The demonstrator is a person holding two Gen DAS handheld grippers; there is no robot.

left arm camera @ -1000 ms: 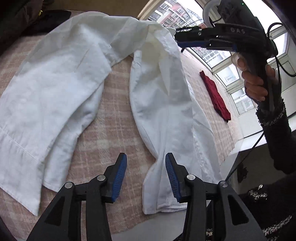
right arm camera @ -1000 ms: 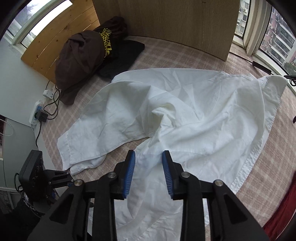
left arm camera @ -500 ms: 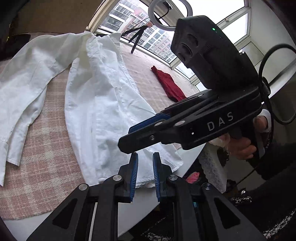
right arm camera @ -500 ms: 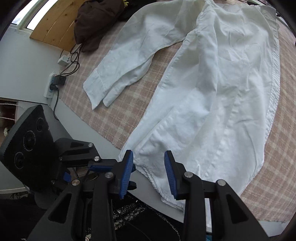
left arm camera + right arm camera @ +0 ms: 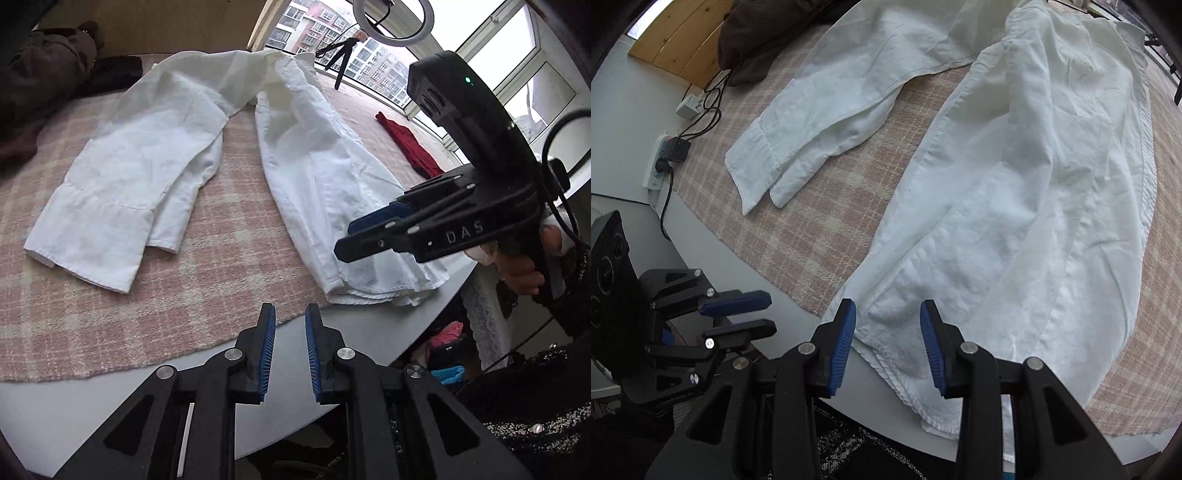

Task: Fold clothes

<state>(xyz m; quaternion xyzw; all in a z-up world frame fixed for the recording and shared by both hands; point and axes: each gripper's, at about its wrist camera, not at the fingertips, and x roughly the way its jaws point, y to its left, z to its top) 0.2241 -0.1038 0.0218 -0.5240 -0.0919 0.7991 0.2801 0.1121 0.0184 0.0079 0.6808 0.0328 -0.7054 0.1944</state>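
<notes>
Black hand-held gripper (image 5: 290,349), blue ribbed pads (image 5: 266,354).

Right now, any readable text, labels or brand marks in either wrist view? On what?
"DAS": pale letters on the side of the black handheld right gripper, left wrist view; the S sits at the hand's edge, more may be hidden.
White power strip with black plugs, right wrist view: any markings too small to read.
White cotton shirt: no text visible.

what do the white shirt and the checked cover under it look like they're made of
White shirt: thin woven cloth, probably cotton or linen, matte; it creases finely and shows stitched seams and a hem.
Checked cover: thicker, coarser woven fabric, maybe wool or a blend, matte; its pink and cream plaid looks slightly fuzzy, with a soft uneven edge.
</notes>
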